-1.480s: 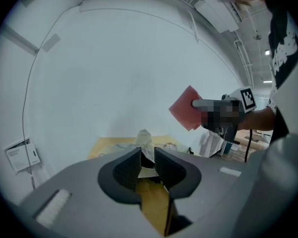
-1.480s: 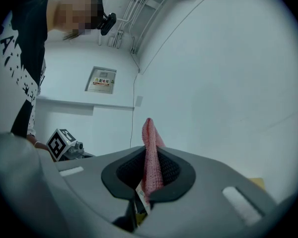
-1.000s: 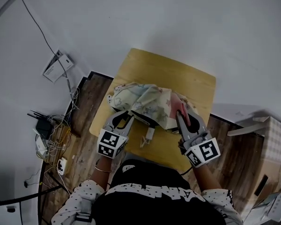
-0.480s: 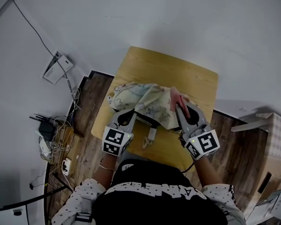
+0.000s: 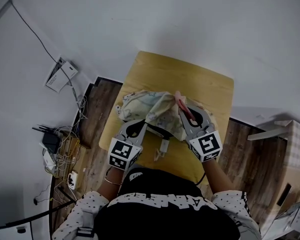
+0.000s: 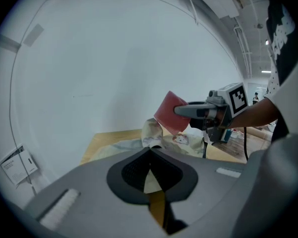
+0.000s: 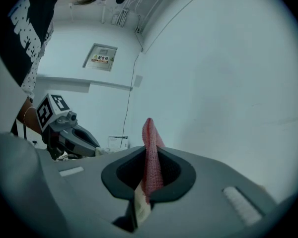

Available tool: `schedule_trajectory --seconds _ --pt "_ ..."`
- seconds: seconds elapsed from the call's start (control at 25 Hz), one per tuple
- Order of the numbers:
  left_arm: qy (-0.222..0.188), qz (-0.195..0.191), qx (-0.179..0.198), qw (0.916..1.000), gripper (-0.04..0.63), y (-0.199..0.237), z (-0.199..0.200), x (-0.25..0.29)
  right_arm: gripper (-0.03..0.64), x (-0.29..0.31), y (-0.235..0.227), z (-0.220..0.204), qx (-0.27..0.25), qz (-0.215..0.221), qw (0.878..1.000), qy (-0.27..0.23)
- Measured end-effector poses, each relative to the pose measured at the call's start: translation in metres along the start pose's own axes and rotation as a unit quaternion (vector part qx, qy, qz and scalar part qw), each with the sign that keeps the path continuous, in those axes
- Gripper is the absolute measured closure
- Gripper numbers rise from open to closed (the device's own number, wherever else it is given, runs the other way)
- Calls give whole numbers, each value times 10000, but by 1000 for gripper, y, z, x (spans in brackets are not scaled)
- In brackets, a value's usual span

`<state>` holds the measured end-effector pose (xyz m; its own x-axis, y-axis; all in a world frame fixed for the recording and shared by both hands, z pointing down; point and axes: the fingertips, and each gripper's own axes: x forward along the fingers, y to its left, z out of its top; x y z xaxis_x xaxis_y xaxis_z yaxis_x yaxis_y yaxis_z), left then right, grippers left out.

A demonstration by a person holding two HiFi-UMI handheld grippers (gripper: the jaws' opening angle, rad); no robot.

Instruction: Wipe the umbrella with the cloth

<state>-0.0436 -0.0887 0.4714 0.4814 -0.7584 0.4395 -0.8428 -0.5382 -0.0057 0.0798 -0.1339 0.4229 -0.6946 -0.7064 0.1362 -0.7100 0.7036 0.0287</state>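
Umbrella (image 5: 149, 105): one, folded, pale printed fabric bunched in a heap. It lies across the near half of the wooden table (image 5: 190, 76), just in front of me.

Cloth (image 5: 180, 102): one, pink-red. It sits at the umbrella's right end and stands up out of my right gripper (image 5: 183, 115). The right gripper view shows the jaws clamped on it, the cloth pinched edge-on between the pads. A pale scrap lies beneath it that I cannot identify.

Change, left side: a second ago my left gripper (image 5: 141, 127) had its jaws spread at the umbrella's near left edge. They are now brought together. The left gripper view shows a sliver of the pale fabric caught between the pads, so I read this as a pinch on the umbrella.

Change, right side: the right gripper was at the umbrella's right flank. It now sits further in over the fabric, rolled slightly, with the cloth nearer the middle of the heap.

Meaning: I judge that the umbrella is now anchored on the left, so a stroke from the right should not drag it across the table. No wiping contact is confirmed, and I cannot tell from any view whether the cloth touches the fabric.

Count: umbrella 1, cloth 1, grippers 2, table 1.

Beyond the table: dark plank floor, white wall, and a tangle of cables (image 5: 60, 151) on the floor to my left.
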Motion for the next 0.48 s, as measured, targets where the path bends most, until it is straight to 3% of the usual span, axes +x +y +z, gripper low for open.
schedule_trajectory --seconds 0.48 --pt "-128 -426 99 9990 594 -2 17 1 584 24 18 -20 0 183 9992 347"
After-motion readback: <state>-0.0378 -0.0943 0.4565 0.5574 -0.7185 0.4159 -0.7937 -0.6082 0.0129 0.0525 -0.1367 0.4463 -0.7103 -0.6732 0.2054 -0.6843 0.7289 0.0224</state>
